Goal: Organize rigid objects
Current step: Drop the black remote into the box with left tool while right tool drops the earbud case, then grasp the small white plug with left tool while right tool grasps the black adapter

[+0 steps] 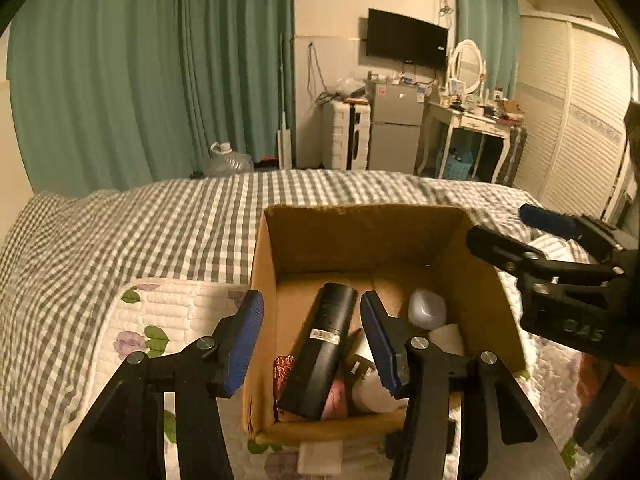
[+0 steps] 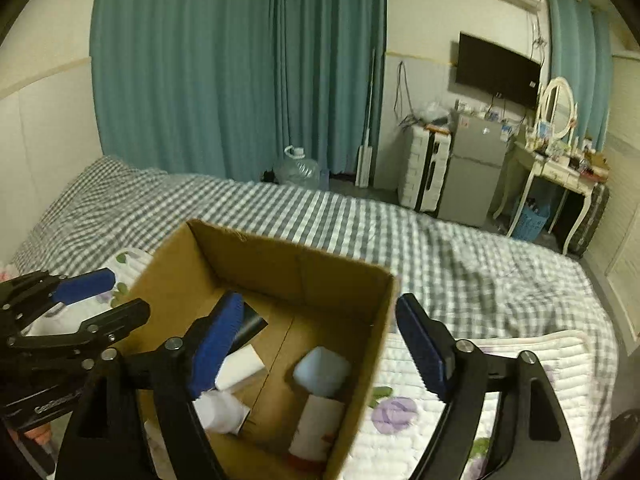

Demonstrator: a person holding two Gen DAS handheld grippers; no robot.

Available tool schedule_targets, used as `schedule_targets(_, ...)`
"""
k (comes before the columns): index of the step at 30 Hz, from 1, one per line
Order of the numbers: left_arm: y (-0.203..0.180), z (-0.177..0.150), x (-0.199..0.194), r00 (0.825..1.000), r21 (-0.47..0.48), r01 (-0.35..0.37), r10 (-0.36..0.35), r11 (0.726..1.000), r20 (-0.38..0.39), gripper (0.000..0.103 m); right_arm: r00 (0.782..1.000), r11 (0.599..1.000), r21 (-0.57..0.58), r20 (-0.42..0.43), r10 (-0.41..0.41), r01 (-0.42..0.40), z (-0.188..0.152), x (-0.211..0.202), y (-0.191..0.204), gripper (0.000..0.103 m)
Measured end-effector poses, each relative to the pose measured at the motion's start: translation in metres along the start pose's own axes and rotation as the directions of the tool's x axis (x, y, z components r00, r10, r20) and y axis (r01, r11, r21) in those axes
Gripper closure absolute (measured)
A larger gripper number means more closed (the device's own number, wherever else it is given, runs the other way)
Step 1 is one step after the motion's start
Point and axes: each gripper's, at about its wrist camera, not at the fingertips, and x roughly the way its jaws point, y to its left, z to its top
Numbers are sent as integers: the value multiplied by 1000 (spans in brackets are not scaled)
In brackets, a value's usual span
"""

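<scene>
In the left wrist view, a quilted white pad with printed flowers (image 1: 160,320) lies at 8 o'clock on the bed (image 1: 120,232), whose cover is a soft grey-and-white check. The left gripper (image 1: 312,328) hangs over the near edge of the cardboard box (image 1: 360,236), its ribbed blue pads spread wide with nothing between them; one finger is outside the left wall, the other inside. Straight ahead at 12 o'clock, a smooth black cylinder (image 1: 320,352) leans lengthwise in the box, a small label on its side. To its right sit a rounded pale cap (image 1: 427,309) on a white bottle and some crumpled white packaging, possibly paper. At 3 o'clock the right gripper (image 1: 520,228) reaches in from the side, above the box's right wall.

In the right wrist view, the left gripper (image 2: 104,296) shows at 9 o'clock. The right gripper (image 2: 320,344) straddles the box's (image 2: 280,256) right wall, fingers wide apart and holding nothing. This view shows bare corrugated floor at the far end of the box, a white rectangular block (image 2: 240,368), and the bottle (image 2: 318,420) standing under its pale blue cap. Open bedding stretches from 1 to 3 o'clock.
</scene>
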Motion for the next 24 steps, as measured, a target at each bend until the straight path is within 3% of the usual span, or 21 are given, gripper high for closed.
schedule_targets(9, 5, -17, -71, 998, -26, -17, 18, 1000, 60, 37, 998, 1000, -9, 60, -24, 24, -8, -90, 10, 0)
schedule_targets(12, 8, -28, -85, 998, -27, -13, 15, 1000, 60, 36, 998, 1000, -5, 60, -24, 24, -16, -103, 15, 0)
schedule_targets(18, 10, -59, -92, 999, -25, -20, 21, 1000, 49, 34, 1000, 1000, 6, 13, -6, 6, -54, -96, 28, 0)
schedule_targets(22, 18, -85, -69, 999, -72, -34, 34, 997, 6, 34, 999, 999, 11, -16, -47, 47, -94, -72, 33, 0)
schedule_targets(24, 20, -101, -48, 997, -94, -50, 44, 994, -57, 34, 998, 997, 49, -26, -59, 60, -113, -58, 31, 0)
